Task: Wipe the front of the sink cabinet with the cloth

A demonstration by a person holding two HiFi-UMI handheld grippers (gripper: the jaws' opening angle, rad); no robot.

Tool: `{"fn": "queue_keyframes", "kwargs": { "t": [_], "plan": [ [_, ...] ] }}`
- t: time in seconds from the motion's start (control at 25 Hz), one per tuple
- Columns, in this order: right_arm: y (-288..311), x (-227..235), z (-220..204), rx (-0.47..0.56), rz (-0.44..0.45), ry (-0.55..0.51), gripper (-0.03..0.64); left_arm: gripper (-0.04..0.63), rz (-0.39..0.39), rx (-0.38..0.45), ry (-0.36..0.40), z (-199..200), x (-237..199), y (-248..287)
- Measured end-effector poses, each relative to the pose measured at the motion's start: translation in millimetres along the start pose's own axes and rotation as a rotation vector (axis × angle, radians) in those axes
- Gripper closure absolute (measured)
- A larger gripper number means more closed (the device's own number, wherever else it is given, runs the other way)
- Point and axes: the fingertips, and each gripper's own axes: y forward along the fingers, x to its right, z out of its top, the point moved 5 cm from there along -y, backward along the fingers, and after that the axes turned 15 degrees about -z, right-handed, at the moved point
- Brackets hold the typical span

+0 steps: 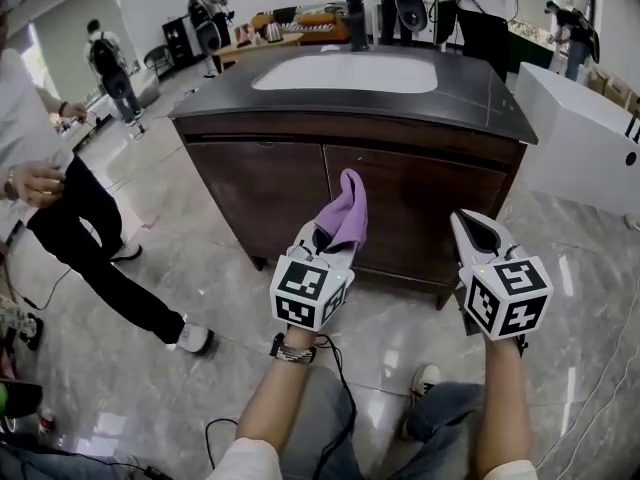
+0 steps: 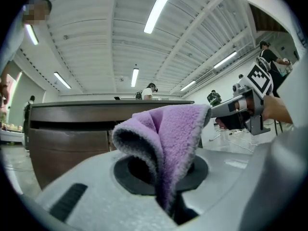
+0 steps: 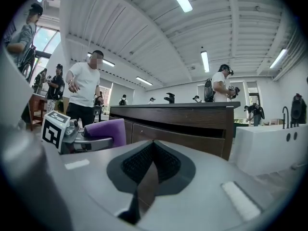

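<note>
Cloth (image 1: pixel 347 206), clamped in the left tool (image 1: pixel 328 240), should press flat against the cabinet front (image 1: pixel 425 203), while the right tool (image 1: pixel 478 232) is closed and empty.

- Floor (image 1: pixel 215 218): glossy grey marble-look tiles, ceiling lights reflected in it.
- Sink cabinet (image 1: pixel 410 193) stands on the floor, dark wood, two front doors; short foot seen at the right front corner.
- Cabinet's dark countertop (image 1: pixel 480 98) carries a white oval basin (image 1: pixel 345 73) set into it and a black faucet (image 1: pixel 357 20) at the back edge.
- Black cable (image 1: pixel 212 430) loose on the floor, bottom left; thin pale cable (image 1: pixel 598 388) at far right.
- White unit (image 1: pixel 580 138) on the floor just right of the cabinet.
- White shoe (image 1: pixel 194 339) of a standing person, left.
- Wooden table (image 1: pixel 250 50) far back, small items on top, too small to tell.
</note>
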Motion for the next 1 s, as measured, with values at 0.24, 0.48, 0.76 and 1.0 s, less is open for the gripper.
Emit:
{"fn": "queue_keyframes", "kwargs": {
  "t": [0.24,0.48,0.76,1.0],
  "plan": [
    [12,-37,5,0.013,0.092,-0.021,0.611,0.545,0.046,0.007,0.001,13,-9,-32],
    [22,-63,7,0.026,0.165,-0.043,0.611,0.545,0.091,0.006,0.032,22,-18,-50],
    [20,-77,7,0.018,0.184,-0.051,0.611,0.545,0.092,-0.003,0.014,13,-14,-58],
    [27,-83,7,0.017,0.19,-0.053,0.611,0.545,0.109,-0.005,0.005,9,-19,-65]
  ]
}}
